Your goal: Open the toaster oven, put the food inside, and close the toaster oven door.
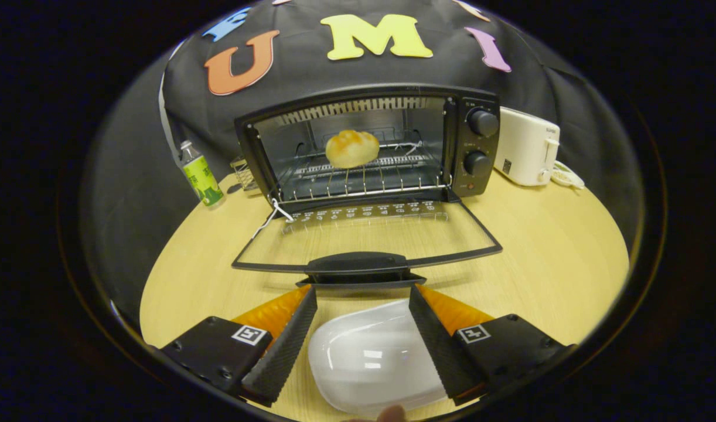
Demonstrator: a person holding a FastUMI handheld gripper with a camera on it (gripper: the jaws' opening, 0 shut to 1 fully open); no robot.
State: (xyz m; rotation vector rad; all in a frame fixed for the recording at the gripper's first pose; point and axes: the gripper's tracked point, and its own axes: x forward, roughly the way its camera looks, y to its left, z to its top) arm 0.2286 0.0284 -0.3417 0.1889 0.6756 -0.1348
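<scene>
I am counting one toaster oven (370,146) standing at the far side of the table (539,264), with two knobs (482,123) stacked on its right panel. One bun (352,148) is sitting on the wire rack (364,176) inside the open cavity, near its middle. The oven's door (367,237) is lying flat and open toward me, its handle (358,266) reaching just ahead of my fingertips. One white plate (370,357) is resting on the table between my two fingers (285,346), and I am seeing gaps on both sides, so my gripper (364,299) is hanging spread wide and pinching nothing. One green bottle (201,176) is standing left of the oven, and one white toaster (525,153) is sitting just beside its right wall. Bare tabletop is stretching right of the door out to the table's curved edge, and a narrower strip is running along its left.
</scene>
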